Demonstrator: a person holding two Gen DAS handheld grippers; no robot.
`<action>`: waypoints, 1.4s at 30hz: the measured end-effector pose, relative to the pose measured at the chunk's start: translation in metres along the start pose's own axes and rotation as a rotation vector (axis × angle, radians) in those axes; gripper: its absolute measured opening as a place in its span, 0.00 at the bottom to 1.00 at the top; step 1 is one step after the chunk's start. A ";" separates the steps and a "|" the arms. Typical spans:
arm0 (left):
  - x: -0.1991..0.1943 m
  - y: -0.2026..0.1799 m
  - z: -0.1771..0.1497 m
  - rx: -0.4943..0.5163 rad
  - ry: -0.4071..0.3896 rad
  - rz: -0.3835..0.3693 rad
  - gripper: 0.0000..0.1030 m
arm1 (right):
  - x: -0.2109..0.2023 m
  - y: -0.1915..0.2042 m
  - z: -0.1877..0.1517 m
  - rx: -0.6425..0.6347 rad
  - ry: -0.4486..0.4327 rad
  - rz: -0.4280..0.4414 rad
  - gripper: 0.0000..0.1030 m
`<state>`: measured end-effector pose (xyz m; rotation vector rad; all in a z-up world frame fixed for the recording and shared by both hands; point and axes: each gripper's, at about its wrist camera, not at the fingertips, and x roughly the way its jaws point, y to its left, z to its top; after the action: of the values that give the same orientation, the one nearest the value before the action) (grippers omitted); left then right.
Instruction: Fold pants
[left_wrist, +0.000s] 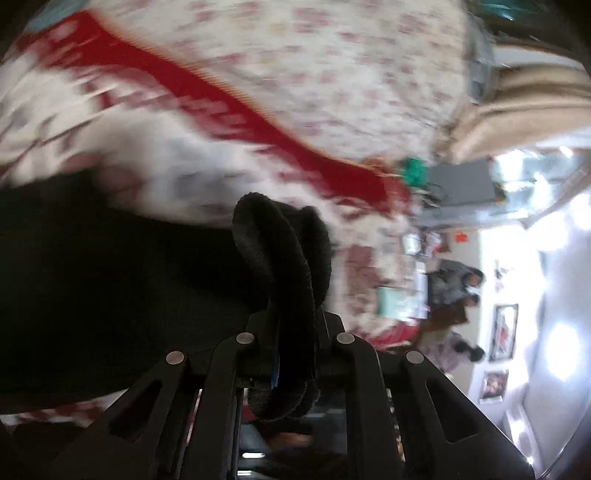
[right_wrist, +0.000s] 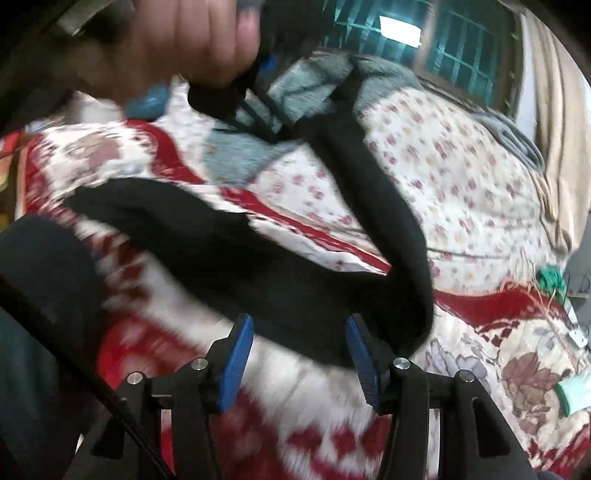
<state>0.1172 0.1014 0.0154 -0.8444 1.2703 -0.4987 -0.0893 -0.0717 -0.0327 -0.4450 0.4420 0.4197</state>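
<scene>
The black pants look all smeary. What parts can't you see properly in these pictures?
- Left wrist view: the pants run off the left edge, so their full shape is cut off.
- Left wrist view: the left gripper pads are hidden by the bunched cloth they clamp.
- Right wrist view: motion blur smears the pants' edges; the right gripper is open.
- Both views: the bedspread pattern is blurred.

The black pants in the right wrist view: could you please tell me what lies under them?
Under the black pants lies a bedspread, white with red bands and small flowers, showing all around them. Whatever sits directly beneath the fabric is covered.
</scene>
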 end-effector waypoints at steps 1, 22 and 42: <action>0.000 0.018 -0.002 -0.033 0.006 0.024 0.10 | -0.004 0.000 -0.001 -0.001 -0.001 -0.003 0.48; -0.020 0.099 -0.010 -0.163 -0.076 0.084 0.20 | 0.080 -0.155 0.090 0.516 0.102 0.077 0.48; -0.004 0.107 -0.050 -0.247 -0.145 -0.083 0.23 | 0.139 -0.109 0.033 0.322 0.189 0.469 0.52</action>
<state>0.0549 0.1567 -0.0685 -1.1242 1.1805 -0.3435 0.0867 -0.1054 -0.0399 -0.0620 0.7897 0.7488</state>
